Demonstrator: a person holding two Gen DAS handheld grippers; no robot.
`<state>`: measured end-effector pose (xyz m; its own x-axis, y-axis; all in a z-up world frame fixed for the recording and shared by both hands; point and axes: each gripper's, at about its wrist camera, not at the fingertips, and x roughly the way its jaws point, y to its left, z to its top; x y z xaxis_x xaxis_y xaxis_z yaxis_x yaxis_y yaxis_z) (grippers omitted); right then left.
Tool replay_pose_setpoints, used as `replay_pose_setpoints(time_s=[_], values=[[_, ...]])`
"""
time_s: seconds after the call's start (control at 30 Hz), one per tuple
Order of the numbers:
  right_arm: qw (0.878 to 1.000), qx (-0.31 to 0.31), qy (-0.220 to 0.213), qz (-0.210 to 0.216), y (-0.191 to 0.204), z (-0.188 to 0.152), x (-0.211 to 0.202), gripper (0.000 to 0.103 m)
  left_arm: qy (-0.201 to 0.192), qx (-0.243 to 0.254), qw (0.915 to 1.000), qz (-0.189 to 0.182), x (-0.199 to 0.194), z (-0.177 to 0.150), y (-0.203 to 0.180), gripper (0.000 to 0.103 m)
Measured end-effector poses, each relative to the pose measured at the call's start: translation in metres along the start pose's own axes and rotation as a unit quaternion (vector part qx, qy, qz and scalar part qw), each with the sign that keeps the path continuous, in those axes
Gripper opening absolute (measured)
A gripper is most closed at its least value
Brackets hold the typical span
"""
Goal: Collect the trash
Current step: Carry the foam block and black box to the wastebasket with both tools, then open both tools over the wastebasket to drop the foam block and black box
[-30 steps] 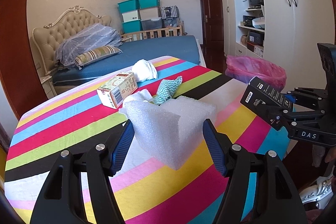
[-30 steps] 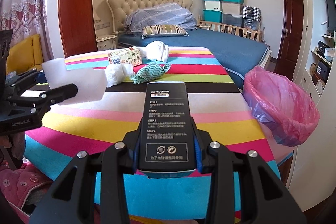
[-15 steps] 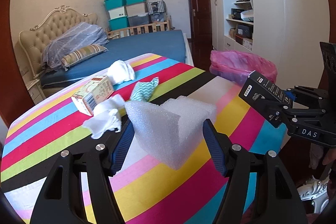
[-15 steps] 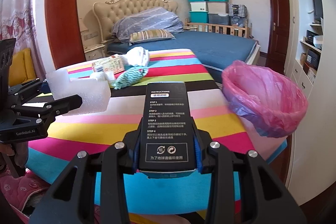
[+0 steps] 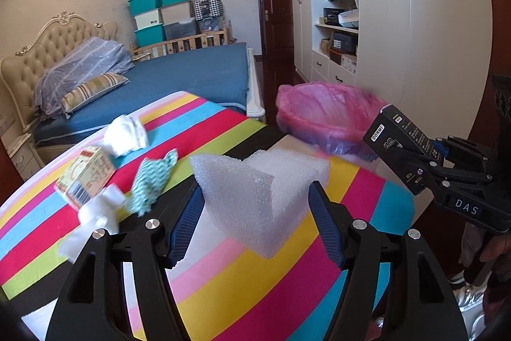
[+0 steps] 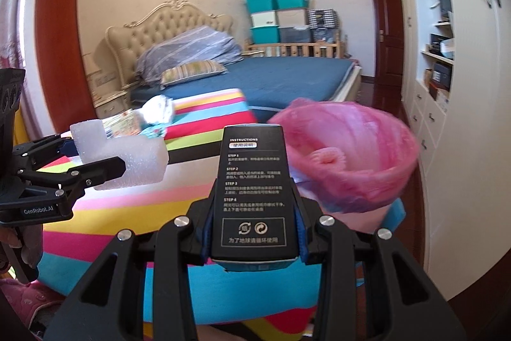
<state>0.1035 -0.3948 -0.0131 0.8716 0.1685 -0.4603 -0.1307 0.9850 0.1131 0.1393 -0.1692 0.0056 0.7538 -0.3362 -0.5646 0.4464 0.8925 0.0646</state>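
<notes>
The white foam block (image 5: 260, 197) sits low and central in the left wrist view, clamped between the blue pads of the left tool (image 5: 257, 222), above the striped table (image 5: 242, 283). In the right wrist view the same foam block (image 6: 127, 155) shows at the left edge, gripped by the left tool (image 6: 105, 170), which reaches in from the left and points toward the middle of the frame.

The black box (image 6: 252, 190) with printed instructions stands lengthwise in the right tool (image 6: 252, 238), both blue pads pressed on its sides. Its far end points at the pink-lined trash bin (image 6: 377, 149), which fills the right half of that view just beyond the table's edge. From the left wrist view the black box (image 5: 402, 149) appears at the right, tilted up to the left, held by the right tool (image 5: 437, 171), with the trash bin (image 5: 325, 114) behind it and a little to its left.

Only the left wrist view shows the remaining litter clearly: a cardboard carton (image 5: 86, 178), 2 crumpled white tissues (image 5: 126, 135) (image 5: 102, 210) and a green patterned wrapper (image 5: 151, 181), all on the table at the left, somewhat blurred. A hand (image 5: 491, 248) is partly visible at the lower right. The bed (image 5: 179, 79) lies beyond the table.
</notes>
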Motion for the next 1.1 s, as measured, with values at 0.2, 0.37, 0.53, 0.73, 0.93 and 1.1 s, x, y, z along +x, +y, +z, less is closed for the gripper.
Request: replay_pose_setpoints(time_s=[0.2,0.37,0.53,0.73,0.93,1.1], values=[[0.998,0.026,-0.01,-0.055,-0.042,0.017,0.007,0.038,0.004,-0.018,0.9991,-0.038,0.037,0.044,-0.018,0.063],[0.996,0.039,-0.001,-0.084,-0.074,0.034,0.031,0.038,0.007,-0.028,0.9977,-0.062,0.075,0.08,-0.036,0.063],[0.994,0.037,0.0,-0.101,-0.095,0.045,0.054,0.038,0.017,-0.056,0.9956,-0.074,0.111,0.104,-0.045,0.063],[0.994,0.021,0.007,-0.111,-0.109,0.05,0.084,0.041,0.002,-0.082,0.9929,-0.087,0.142,0.127,-0.05,0.066],[0.993,0.016,0.004,-0.114,-0.107,0.038,0.084,0.07,-0.027,-0.115,0.9912,-0.06,0.134,0.126,-0.034,0.093],[0.995,0.02,0.004,-0.096,-0.085,0.023,0.062,0.075,-0.028,-0.061,0.9977,-0.012,0.094,0.105,-0.001,0.095]])
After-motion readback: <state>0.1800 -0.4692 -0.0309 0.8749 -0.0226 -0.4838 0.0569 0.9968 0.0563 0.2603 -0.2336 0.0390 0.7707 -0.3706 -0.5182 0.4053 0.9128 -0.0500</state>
